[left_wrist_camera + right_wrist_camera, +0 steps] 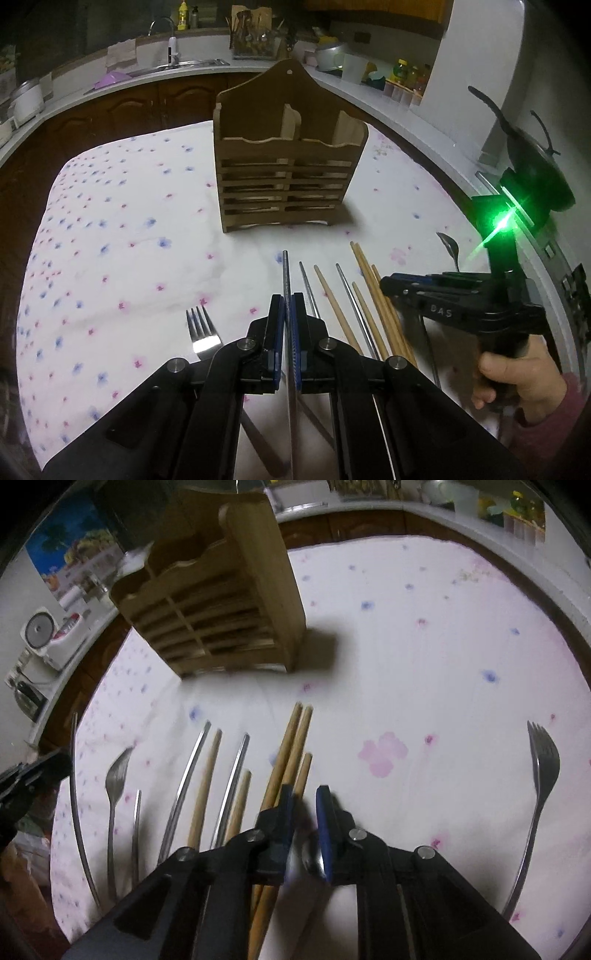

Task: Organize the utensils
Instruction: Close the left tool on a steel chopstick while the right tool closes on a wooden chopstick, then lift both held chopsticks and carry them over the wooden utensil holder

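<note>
A brown slatted wooden utensil holder (288,158) stands upright on the floral cloth; it also shows in the right wrist view (218,602). My left gripper (288,299) is shut on a metal chopstick (285,269) that points at the holder. Metal and wooden chopsticks (369,295) lie in a row to its right, and a fork (201,332) lies to its left. My right gripper (304,797) is open, just above a spoon bowl (312,856) and beside the wooden chopsticks (288,753). A second fork (539,790) lies far right.
The floral cloth (122,236) covers the table. A kitchen counter (184,70) with a sink, bottles and jars curves behind. A rice cooker (48,635) stands on the left counter. In the right wrist view another fork (116,775) lies left of the chopstick row.
</note>
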Available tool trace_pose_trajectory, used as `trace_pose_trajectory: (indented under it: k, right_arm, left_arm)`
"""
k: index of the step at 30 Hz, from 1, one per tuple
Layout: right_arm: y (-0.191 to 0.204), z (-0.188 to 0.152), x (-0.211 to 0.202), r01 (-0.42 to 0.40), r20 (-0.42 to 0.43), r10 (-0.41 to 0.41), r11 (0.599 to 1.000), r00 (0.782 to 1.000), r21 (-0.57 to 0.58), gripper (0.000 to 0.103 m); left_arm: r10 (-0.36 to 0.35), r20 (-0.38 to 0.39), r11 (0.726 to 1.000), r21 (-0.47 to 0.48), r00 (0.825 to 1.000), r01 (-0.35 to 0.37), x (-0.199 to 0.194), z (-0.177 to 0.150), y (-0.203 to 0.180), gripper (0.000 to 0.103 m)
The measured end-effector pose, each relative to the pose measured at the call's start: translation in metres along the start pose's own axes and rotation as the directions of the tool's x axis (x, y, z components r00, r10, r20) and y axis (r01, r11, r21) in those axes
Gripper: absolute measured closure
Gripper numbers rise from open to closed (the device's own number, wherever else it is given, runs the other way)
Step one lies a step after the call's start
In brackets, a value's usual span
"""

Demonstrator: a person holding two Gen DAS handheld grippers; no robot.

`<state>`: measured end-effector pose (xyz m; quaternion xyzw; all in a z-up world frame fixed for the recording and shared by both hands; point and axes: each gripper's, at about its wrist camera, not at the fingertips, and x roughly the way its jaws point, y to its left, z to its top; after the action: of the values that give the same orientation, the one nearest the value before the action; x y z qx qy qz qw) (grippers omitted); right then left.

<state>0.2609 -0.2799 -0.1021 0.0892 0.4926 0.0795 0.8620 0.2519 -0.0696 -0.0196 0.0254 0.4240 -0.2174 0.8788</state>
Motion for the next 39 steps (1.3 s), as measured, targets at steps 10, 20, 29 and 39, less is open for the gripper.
trace_pose_trajectory:
  k: [10, 20, 29, 39]
  right_arm:
    - [0.023, 0.006, 0.008, 0.123, 0.005, -0.123, 0.984, 0.992, -0.128, 0.095]
    - [0.029, 0.003, -0.068, -0.061, 0.154, 0.074, 0.995, 0.985, -0.084, 0.098]
    - [0.044, 0.014, -0.153, -0.128, 0.354, 0.163, 0.985, 0.921, -0.119, 0.098]
    - [0.059, 0.023, -0.192, -0.115, 0.474, 0.172, 0.982, 0.864, -0.148, 0.098]
  left_arm:
    - [-0.02, 0.017, 1.0, -0.005, 1.0, 0.02, -0.009, 0.0, -0.001, 0.1]
    - [-0.029, 0.106, 0.999, -0.03, 0.994, 0.033, -0.056, -0.003, 0.005, 0.1]
    - [-0.039, 0.249, 0.996, -0.073, 0.968, 0.059, -0.113, -0.004, 0.012, 0.101]
    - [-0.022, 0.326, 0.995, -0.08, 0.945, 0.051, -0.133, 0.008, 0.019, 0.103]
